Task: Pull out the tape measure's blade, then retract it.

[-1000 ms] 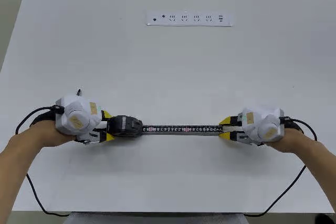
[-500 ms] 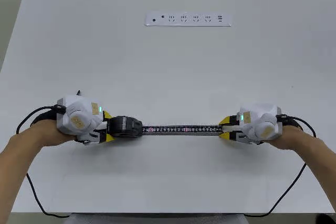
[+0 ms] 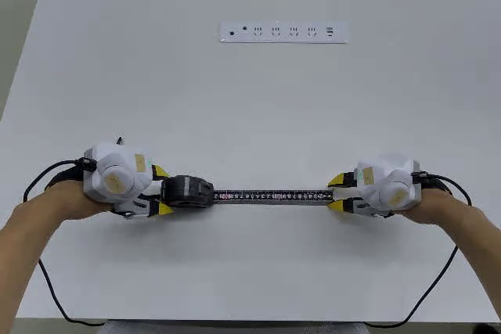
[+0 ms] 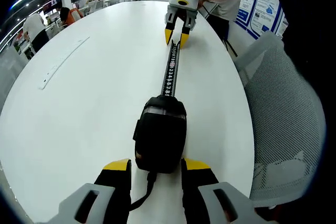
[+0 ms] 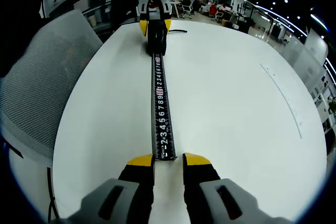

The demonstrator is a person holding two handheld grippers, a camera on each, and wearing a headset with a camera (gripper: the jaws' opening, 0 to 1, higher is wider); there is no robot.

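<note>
A black tape measure [image 3: 186, 191] lies on the white table [image 3: 250, 107] with its blade [image 3: 272, 194] pulled out to the right. My left gripper [image 3: 162, 191] is shut on the rear of the tape measure [image 4: 160, 132], one yellow-tipped jaw on each side. The blade [image 5: 160, 103] runs straight to my right gripper [image 5: 169, 159]. Its end lies flat between the right gripper's [image 3: 337, 193] jaw tips. Those jaws stand slightly open, with a thin strip of table showing beside the blade. The right gripper [image 4: 178, 22] faces me at the blade's far end.
A white power strip [image 3: 282, 32] lies flat at the far middle of the table. Cables trail from both grippers over the near table edge [image 3: 235, 320]. A grey mesh chair [image 4: 283, 124] stands beside the table. Several people sit far off in the room.
The right gripper's jaws have spread a little around the blade's end. The blade's length and the tape measure's place look the same. The head camera shifted slightly.
</note>
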